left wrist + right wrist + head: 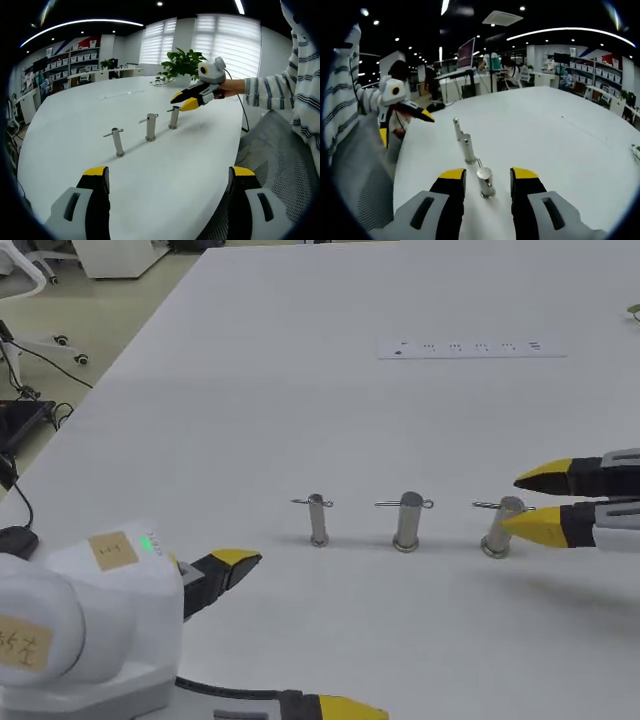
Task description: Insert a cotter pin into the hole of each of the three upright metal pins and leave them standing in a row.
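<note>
Pins [407, 522]: three upright in a row at mid-frame, a cotter pin [404, 504] through each. Left gripper [169, 174], lower left: jaws wide apart, well clear. Right gripper [513, 502], right edge: jaws apart either side of the right pin [497, 538] — not clamped.

No legible text anywhere.
- Tan sticker [112, 550], lower left of head view, on top of white housing of left gripper [295, 632]: faint handwritten marks, unreadable.
- Second tan sticker [20, 645], far lower left edge, same housing: dark scrawl, cut off by frame, unreadable.
- White strip [470, 348], upper right, flat on table [300, 420]: row of small dark printed marks, too small to read.
</note>
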